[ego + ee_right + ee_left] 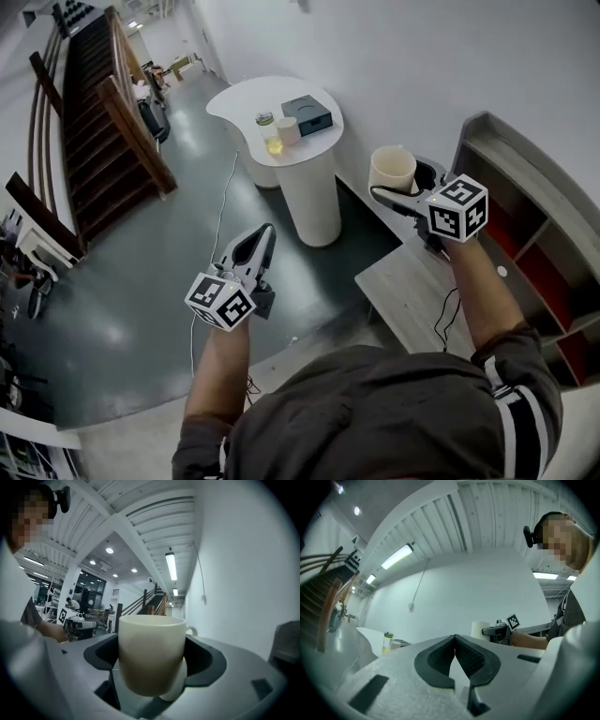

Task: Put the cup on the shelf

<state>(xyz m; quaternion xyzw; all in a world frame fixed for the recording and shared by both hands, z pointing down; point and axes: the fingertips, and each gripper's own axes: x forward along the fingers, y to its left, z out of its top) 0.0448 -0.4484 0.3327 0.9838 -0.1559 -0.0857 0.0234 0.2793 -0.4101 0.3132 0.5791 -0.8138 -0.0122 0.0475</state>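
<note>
Right gripper (394, 194) pinched cup (392, 169) upright by its sides, near shelf (525, 206) at right, presumably for level placement. Left gripper (263, 234) pressed together, empty, out of the way.

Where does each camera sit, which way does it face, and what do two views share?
Head view: on the person's head, facing steeply down; shows the torso, left gripper and right gripper.
Left gripper view: on the left gripper, looking along its shut jaws toward a white wall; shows the right hand.
Right gripper view: on the right gripper, looking past the gripped cup toward the staircase; shows the left hand.
Shared: the cup appears in all three.
</note>
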